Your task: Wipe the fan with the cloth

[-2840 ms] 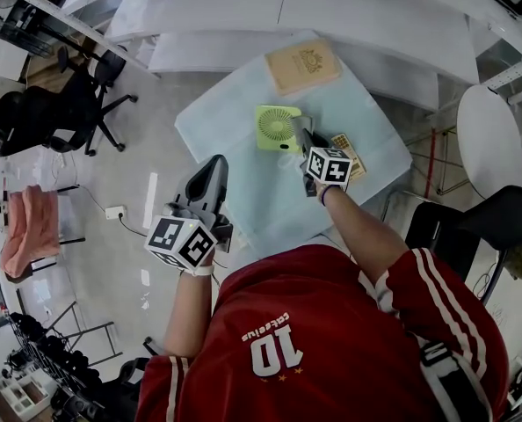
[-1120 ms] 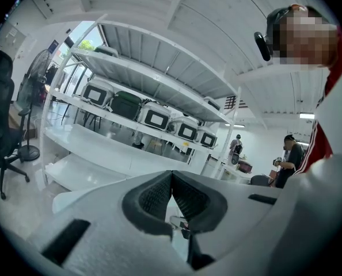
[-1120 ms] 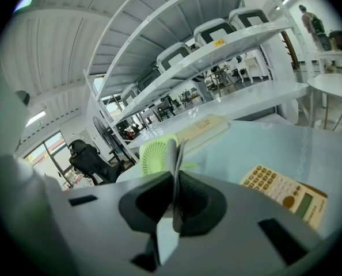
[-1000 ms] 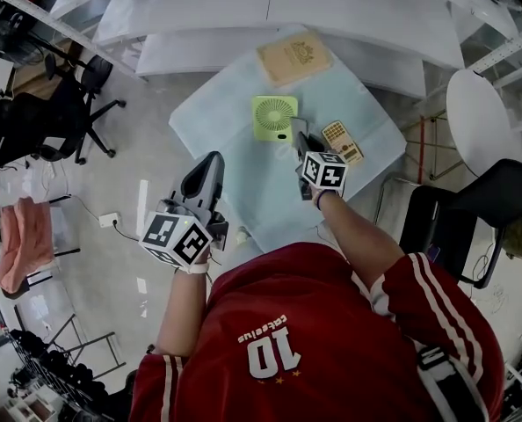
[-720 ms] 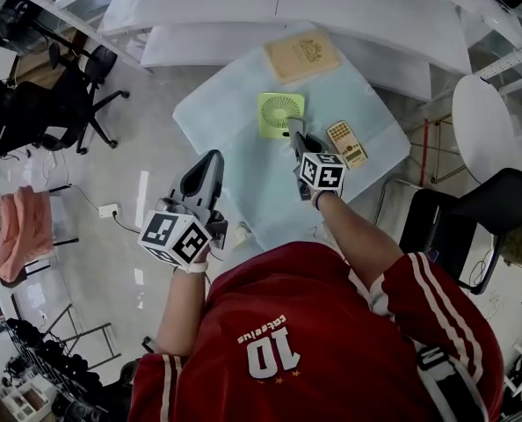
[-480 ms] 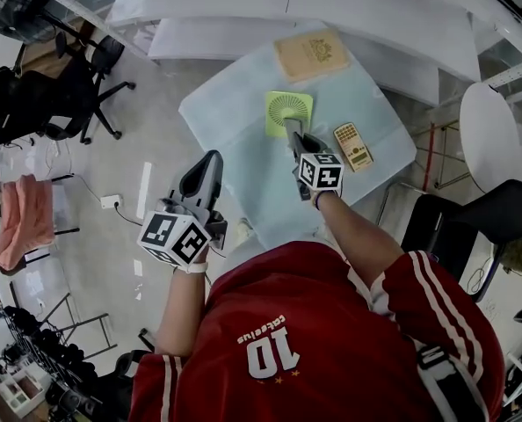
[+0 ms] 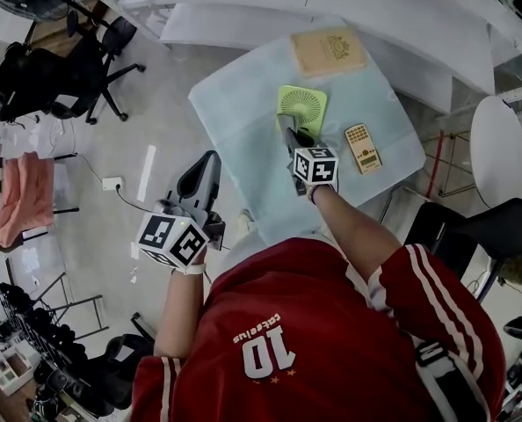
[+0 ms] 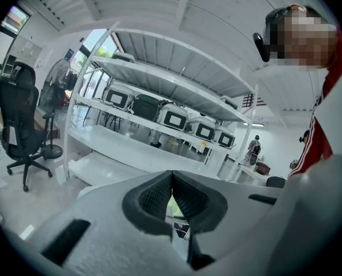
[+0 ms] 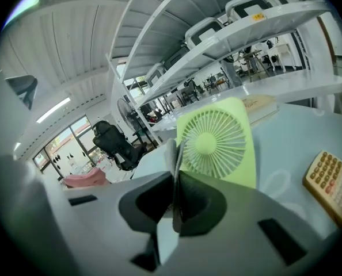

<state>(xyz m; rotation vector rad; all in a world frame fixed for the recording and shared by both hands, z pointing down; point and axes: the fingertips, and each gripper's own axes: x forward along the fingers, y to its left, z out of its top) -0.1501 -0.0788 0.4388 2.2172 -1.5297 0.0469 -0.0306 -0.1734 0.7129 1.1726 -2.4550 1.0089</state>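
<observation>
Here we go: the right gripper has come in. A few seconds back its tip sat off at the fan's 4 o'clock, on the calculator side, and now it's right at the near edge.

The fan is pale green and sits around the middle of the bench. Its grille is turned up and towards the person, so the face to be wiped is on offer. The body is close to square with no real long axis, and its sides run roughly 6 to 12 o'clock, tipped a touch towards 1. I can't tell whether it lies flat or leans back on a stand.

At its 6 o'clock the right gripper's jaws are clamped on a thin grey cloth, with a strip poking past the tips. I can't tell yet whether it touches the grille.

To do this well, I'd say keep that clamp firm and lay the loose strip on the grille rather than the hard tips. Sweep from 6 towards 12 in light, overlapping strokes. The fan looks light and nothing pins it, so too much pressure could send it skating.

Further out, the calculator sits clear at 4 o'clock and a tan book at 12. The left gripper hangs well back at 8 o'clock, off the bench, its jaws closed on nothing.
</observation>
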